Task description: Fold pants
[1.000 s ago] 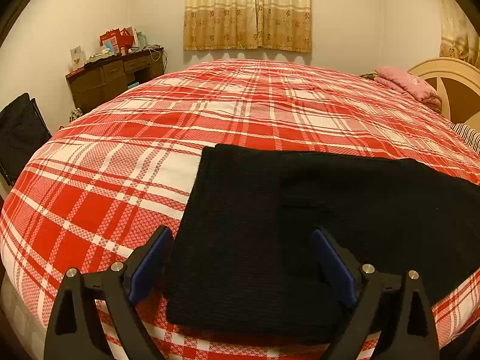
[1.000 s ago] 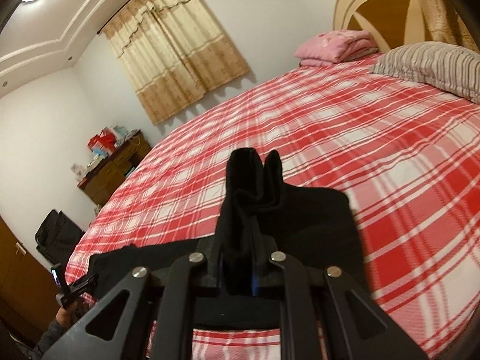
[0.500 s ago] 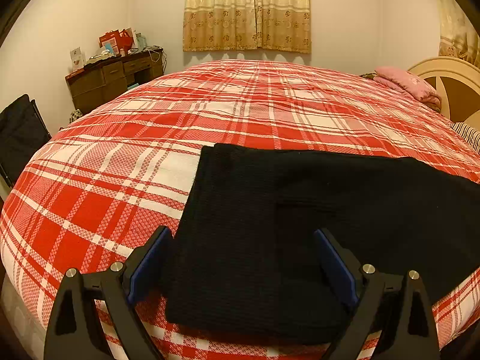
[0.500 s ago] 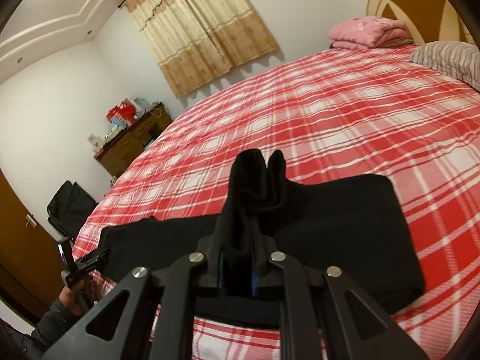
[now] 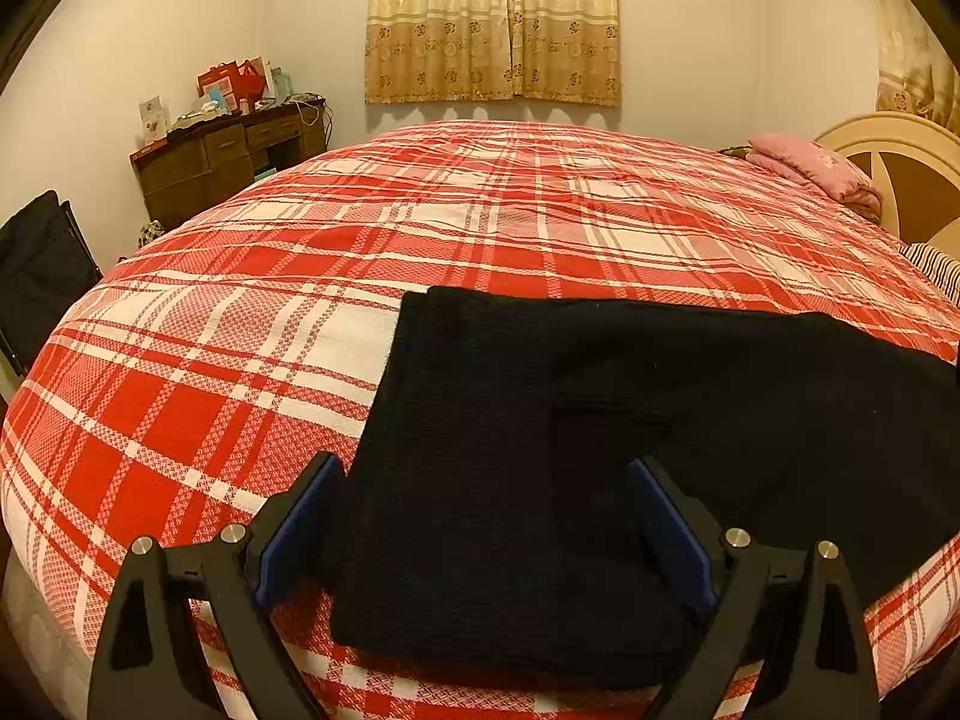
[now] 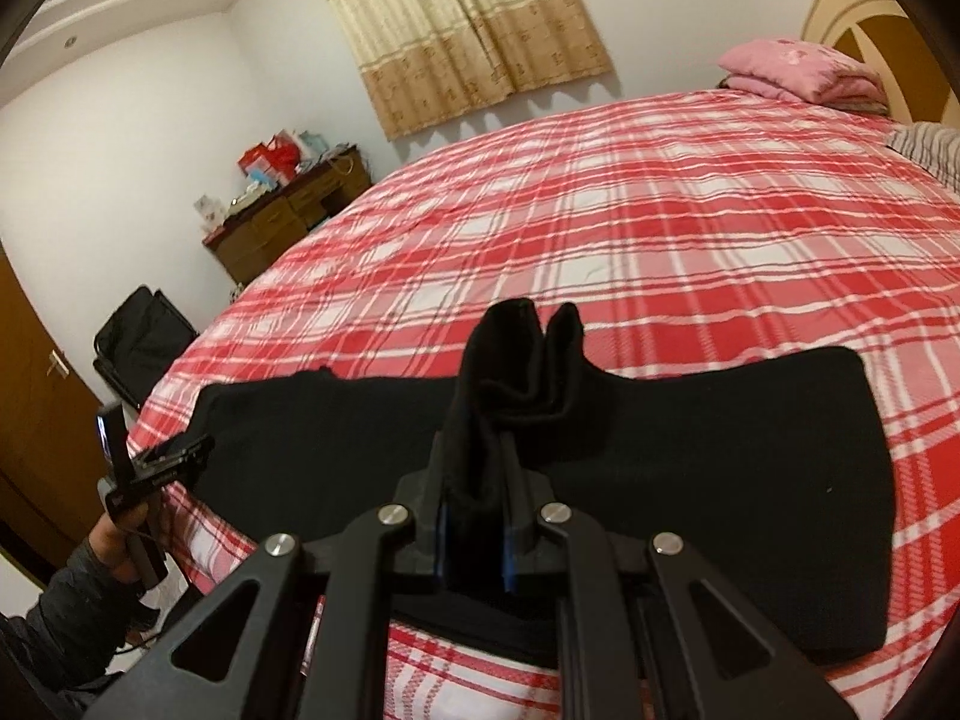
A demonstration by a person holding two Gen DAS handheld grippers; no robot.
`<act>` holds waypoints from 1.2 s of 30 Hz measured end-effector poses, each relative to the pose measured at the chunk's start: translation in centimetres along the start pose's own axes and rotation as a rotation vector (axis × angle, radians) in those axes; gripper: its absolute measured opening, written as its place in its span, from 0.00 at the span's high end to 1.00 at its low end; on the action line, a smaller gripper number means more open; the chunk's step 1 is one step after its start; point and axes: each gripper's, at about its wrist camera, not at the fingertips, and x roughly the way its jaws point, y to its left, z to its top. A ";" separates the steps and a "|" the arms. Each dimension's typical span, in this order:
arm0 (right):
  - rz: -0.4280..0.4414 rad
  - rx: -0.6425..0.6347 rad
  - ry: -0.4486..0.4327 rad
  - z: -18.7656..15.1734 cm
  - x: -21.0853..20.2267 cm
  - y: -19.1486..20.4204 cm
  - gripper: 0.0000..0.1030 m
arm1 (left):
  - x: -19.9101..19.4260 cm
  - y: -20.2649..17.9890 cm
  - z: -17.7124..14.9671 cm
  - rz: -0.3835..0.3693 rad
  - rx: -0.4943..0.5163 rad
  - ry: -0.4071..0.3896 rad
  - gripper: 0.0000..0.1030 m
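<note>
Black pants (image 5: 600, 432) lie flat along the near edge of a red plaid bed (image 5: 480, 228). My left gripper (image 5: 486, 516) is open, its blue-padded jaws standing either side of the pants' left end, just above it. My right gripper (image 6: 474, 516) is shut on a bunched fold of the pants (image 6: 516, 372) and lifts it off the bed; the rest of the pants (image 6: 720, 456) spreads flat to both sides. The left gripper (image 6: 162, 462) also shows in the right wrist view, at the far left end.
A pink folded blanket (image 5: 810, 165) and a striped pillow (image 5: 933, 261) lie by the headboard (image 5: 900, 174). A wooden dresser (image 5: 228, 156) and a black bag (image 5: 42, 264) stand left of the bed. Curtains (image 5: 492, 18) hang behind.
My right gripper has moved left along the pants with the fold in it, so more of the pants shows flat on its right. The left gripper has barely moved.
</note>
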 end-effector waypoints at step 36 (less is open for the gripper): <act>-0.022 -0.182 0.132 -2.3 7.0 4.9 0.85 | 0.2 0.0 0.1 0.006 0.004 -0.007 0.06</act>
